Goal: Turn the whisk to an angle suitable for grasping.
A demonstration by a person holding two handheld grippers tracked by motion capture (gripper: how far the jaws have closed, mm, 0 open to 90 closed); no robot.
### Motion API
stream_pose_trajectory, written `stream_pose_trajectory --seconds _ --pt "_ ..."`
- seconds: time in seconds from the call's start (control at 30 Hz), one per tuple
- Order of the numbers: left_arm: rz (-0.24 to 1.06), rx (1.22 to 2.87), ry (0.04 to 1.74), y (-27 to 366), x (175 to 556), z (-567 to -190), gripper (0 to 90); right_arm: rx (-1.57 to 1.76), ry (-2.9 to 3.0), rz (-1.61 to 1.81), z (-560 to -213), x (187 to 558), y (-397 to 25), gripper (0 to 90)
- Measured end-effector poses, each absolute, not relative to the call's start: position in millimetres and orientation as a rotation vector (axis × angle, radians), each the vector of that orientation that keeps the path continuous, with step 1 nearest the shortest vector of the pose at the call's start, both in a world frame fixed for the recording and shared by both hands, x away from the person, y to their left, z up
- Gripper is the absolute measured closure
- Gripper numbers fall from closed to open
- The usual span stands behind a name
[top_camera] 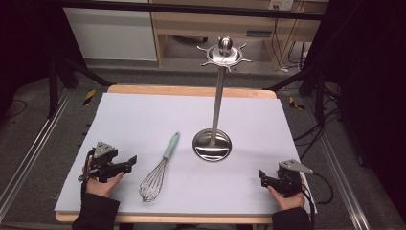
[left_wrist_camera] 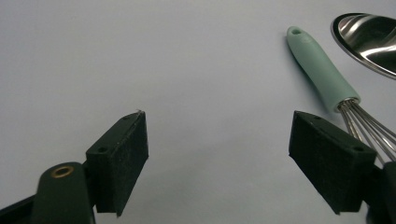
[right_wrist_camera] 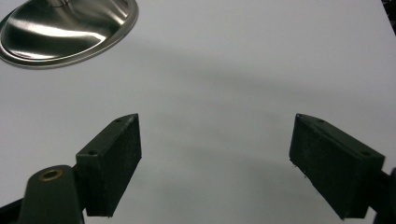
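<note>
The whisk (top_camera: 158, 169) lies flat on the desk (top_camera: 143, 124), just right of the left gripper (top_camera: 125, 164), whose jaws stand wide apart and empty. It looks light, with springy wires; the green handle (left_wrist_camera: 319, 69) looks the firmest hold. The right gripper (top_camera: 265, 177) also gapes empty, the steel stand (top_camera: 212, 143) ahead to its left.

Each black hand-held gripper, left (top_camera: 125, 162) and right (top_camera: 263, 176), carries a grey three-cornered plate on top and two blocky black jaws with small screw holes. A brass-ringed hole marks each arm. Both sleeves (top_camera: 95, 211) are dark.
</note>
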State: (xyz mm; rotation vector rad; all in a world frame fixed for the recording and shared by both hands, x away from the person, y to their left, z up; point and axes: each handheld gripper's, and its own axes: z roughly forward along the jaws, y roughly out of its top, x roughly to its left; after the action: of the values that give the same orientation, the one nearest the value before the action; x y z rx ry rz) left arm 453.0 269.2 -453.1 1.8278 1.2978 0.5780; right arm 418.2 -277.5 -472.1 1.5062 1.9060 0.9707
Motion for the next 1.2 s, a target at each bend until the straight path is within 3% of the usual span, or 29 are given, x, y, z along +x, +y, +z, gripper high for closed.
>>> stream_pose_trajectory --seconds 1.2 --pt "0.515 1.915 1.144 223.2 450.0 -417.5 25.4 1.493 1.922 0.937 -474.3 415.0 -274.1 21.4"
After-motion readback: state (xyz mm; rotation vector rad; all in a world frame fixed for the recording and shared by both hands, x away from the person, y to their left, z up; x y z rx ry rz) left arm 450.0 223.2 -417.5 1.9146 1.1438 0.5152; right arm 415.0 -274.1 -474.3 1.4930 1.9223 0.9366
